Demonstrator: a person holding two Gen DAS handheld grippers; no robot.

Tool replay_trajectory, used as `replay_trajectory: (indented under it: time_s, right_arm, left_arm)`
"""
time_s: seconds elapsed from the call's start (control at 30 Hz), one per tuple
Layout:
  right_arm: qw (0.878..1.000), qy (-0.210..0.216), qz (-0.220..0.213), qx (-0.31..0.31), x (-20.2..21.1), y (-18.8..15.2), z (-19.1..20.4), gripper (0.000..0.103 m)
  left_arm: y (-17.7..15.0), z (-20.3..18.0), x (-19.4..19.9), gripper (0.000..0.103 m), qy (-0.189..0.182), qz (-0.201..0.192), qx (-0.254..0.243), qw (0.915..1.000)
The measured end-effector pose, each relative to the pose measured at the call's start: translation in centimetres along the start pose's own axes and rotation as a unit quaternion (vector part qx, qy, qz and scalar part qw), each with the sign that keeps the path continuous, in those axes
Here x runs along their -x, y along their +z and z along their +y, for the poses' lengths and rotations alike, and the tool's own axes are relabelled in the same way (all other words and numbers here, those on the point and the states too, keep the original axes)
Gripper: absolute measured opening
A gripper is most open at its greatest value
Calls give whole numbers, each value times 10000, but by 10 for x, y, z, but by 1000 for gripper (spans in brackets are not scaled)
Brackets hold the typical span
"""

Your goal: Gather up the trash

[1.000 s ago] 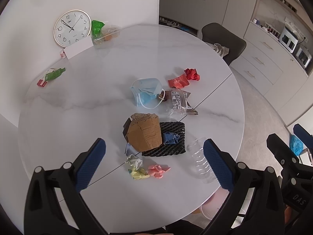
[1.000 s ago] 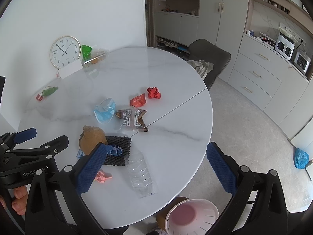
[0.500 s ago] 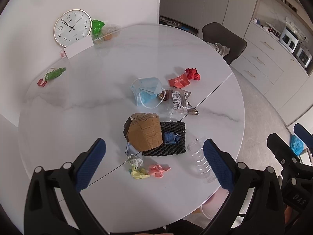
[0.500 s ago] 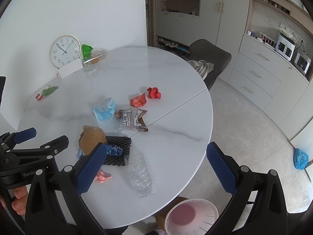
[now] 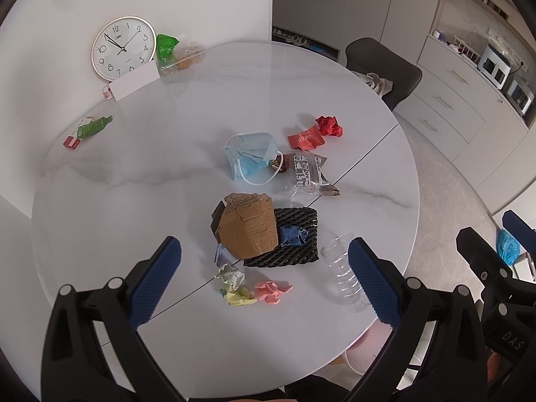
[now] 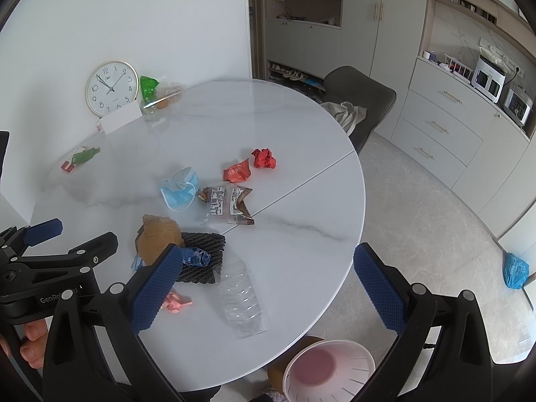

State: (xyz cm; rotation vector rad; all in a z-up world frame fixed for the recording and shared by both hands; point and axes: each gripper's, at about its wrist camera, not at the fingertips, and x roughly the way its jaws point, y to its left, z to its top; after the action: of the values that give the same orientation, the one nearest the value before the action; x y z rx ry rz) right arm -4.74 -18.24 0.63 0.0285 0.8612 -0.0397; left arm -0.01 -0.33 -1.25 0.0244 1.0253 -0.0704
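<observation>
Both tongs, left (image 5: 264,281) and right (image 6: 264,284), gape empty; bin (image 6: 330,370) partly cut off.

Black plastic tongs (image 5: 264,261) with blue knurled pads (image 5: 373,281), silver rivets, white lettering.

A round white marble table (image 5: 140,174) carries scattered litter: a blue face mask (image 5: 253,157) at the centre, red crumpled paper (image 5: 329,126) to its far right, a black mesh pad (image 5: 289,239) nearer, a clear plastic bottle (image 5: 341,276) near the right edge, and a clock (image 5: 123,47) at the far left.
</observation>
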Motion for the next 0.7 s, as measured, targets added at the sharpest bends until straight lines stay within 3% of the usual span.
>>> replay_trajectory:
  time_s: [0.23,0.43,0.7]
  right_arm:
    - [9997,228,-30,-95,-5,-3,-2,101]
    - [9996,256,28,-120,-22,-16,4,101]
    - [9976,536,434,-96,-63,-53,17,101]
  left_arm:
    - [-2,8,-5,95,-80,58,-63,9999]
    - [-18,39,-26,95,-164,285,-149,9993]
    - [-58,73,-66,96,-126,442,-899,9949]
